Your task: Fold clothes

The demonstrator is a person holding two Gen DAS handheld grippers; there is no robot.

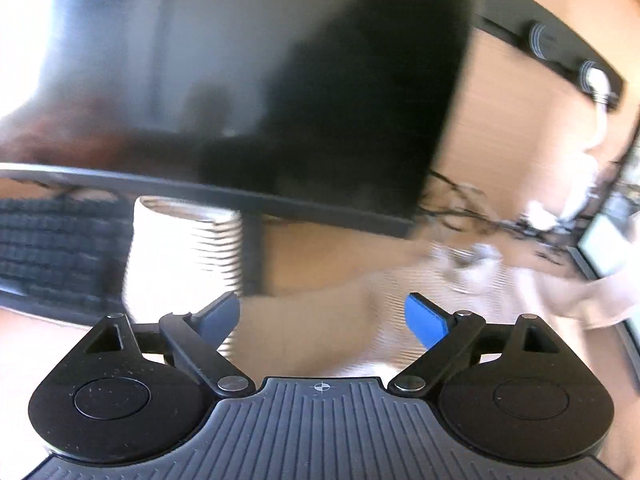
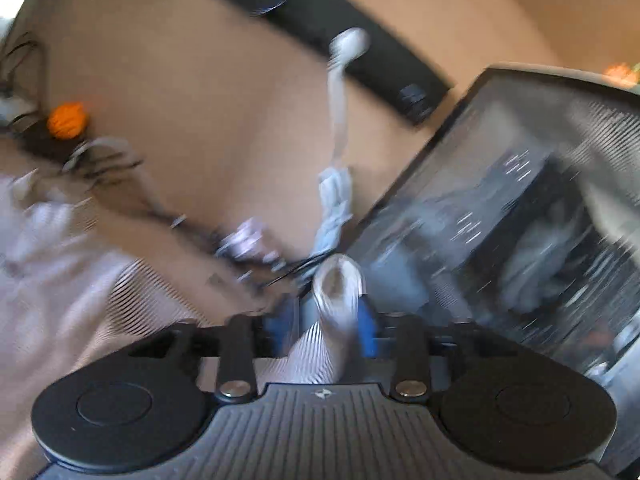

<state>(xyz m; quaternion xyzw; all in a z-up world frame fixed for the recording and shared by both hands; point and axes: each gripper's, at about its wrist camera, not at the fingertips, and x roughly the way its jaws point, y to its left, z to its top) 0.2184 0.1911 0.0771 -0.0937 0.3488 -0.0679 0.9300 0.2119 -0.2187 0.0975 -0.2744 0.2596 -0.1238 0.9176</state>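
The striped garment (image 2: 320, 344) is bunched into a narrow roll between the blue pads of the right gripper (image 2: 326, 330), its long axis running away from the camera and its rounded end pointing up past the fingertips, though blur hides whether the pads actually press it. It is thin, pale cloth with fine dark pinstripes, and more of it lies rumpled on the tan wooden desk (image 1: 500, 120) beside a dark monitor (image 1: 248, 80). The left gripper (image 1: 324, 318) is released, blue pads spread wide over the cloth (image 1: 384, 336), nothing between them.
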